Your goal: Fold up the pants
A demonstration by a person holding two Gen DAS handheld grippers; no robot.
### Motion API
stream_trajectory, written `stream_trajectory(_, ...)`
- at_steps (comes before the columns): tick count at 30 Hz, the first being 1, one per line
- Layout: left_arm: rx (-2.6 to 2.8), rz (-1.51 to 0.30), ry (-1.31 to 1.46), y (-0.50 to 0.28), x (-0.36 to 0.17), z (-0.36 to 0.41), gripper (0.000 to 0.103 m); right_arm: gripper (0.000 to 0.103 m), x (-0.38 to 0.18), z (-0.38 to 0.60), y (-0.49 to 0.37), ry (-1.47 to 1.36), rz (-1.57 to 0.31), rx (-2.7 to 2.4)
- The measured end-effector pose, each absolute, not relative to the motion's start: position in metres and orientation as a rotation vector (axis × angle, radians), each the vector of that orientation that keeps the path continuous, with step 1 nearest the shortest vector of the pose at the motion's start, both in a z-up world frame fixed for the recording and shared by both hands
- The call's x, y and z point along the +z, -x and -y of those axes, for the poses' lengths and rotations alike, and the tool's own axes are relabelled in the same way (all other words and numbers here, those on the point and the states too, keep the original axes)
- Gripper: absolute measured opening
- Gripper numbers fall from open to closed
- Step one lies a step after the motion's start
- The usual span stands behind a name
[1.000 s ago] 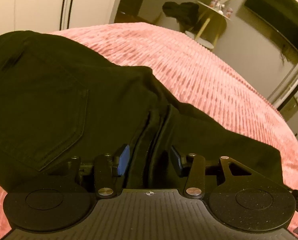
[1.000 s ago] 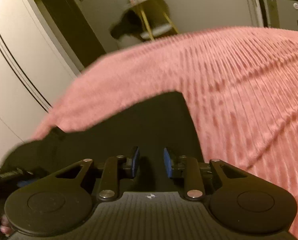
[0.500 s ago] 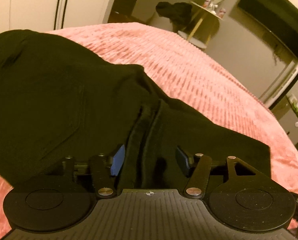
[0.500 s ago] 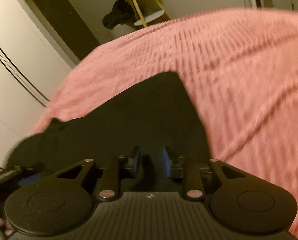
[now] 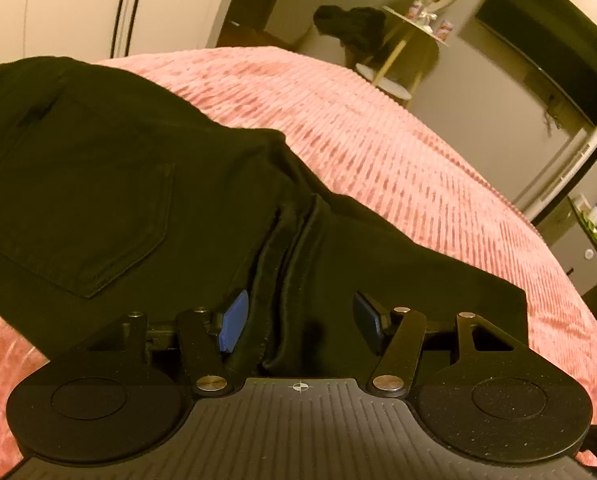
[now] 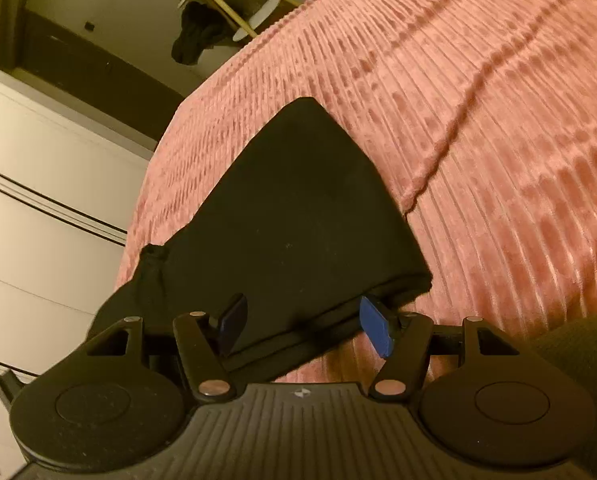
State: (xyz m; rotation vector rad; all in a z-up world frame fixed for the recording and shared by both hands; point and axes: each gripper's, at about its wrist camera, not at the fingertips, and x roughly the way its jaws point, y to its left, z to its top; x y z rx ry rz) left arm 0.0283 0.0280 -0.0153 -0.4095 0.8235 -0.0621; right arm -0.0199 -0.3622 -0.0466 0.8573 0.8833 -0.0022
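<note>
Black pants [image 5: 130, 200] lie on a pink ribbed bedspread [image 5: 398, 152], back pocket up at the left, legs stretching right. My left gripper [image 5: 298, 322] is open, its blue pads spread around the stacked folded edges of the pants at the seam. In the right wrist view the folded leg end [image 6: 290, 216] lies flat on the bedspread [image 6: 478, 120]. My right gripper [image 6: 302, 326] is open, its pads wide apart at the near hem edge, tilted to one side.
A white wardrobe [image 5: 58, 4] stands past the bed's far left. A small round side table [image 5: 410, 36] with dark clothing draped on it stands beyond the bed. A dark screen [image 5: 546, 44] hangs on the right wall.
Both grippers have opened wider. The right gripper let go of the leg end, which now lies flat, and has tilted and drawn back slightly.
</note>
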Motion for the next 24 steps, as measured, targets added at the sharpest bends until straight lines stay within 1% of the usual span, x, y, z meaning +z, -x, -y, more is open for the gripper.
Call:
stream_trajectory(4,-0.06,-0.826,0.411,-0.027,-0.016,-0.029,0.067,0.062,-0.053,0.362,0.013,-0.859,-0.925,-0.032)
stream_trajectory(8,-0.055,-0.834,0.431,-0.028,-0.018,-0.03,0.069,0.062,-0.058,0.361,0.008,-0.863,-0.923,-0.046)
stream_trajectory(9,-0.053,-0.837,0.429,-0.028,-0.019,-0.03,0.069,0.06,-0.06,0.361,0.007,-0.866,-0.92,-0.052)
stream_trajectory(10,-0.052,-0.841,0.424,-0.029,-0.019,-0.029,0.07,0.053,-0.06,0.362,0.007,-0.865,-0.915,-0.057)
stream_trajectory(11,-0.051,-0.844,0.422,-0.029,-0.019,-0.029,0.07,0.049,-0.06,0.361,0.007,-0.852,-0.909,-0.071)
stream_trajectory(13,-0.051,-0.849,0.425,-0.03,-0.02,-0.029,0.072,0.035,-0.059,0.358,0.007,-0.81,-0.913,-0.093)
stream_trajectory(14,-0.053,-0.853,0.43,-0.03,-0.02,-0.029,0.073,0.032,-0.058,0.356,0.007,-0.78,-0.916,-0.108)
stream_trajectory(15,-0.052,-0.856,0.432,-0.03,-0.02,-0.029,0.073,0.025,-0.058,0.354,0.007,-0.756,-0.919,-0.123)
stream_trajectory(16,-0.051,-0.859,0.433,-0.03,-0.021,-0.029,0.073,0.023,-0.057,0.355,0.007,-0.737,-0.924,-0.136)
stream_trajectory(20,-0.038,-0.866,0.444,-0.029,-0.02,-0.032,0.073,0.022,-0.054,0.349,0.005,-0.65,-0.936,-0.188)
stream_trajectory(23,-0.029,-0.861,0.478,-0.026,-0.019,-0.039,0.074,0.022,-0.054,0.352,0.006,-0.659,-0.94,-0.19)
stream_trajectory(24,-0.022,-0.86,0.491,-0.025,-0.019,-0.041,0.074,0.023,-0.054,0.353,0.006,-0.667,-0.94,-0.187)
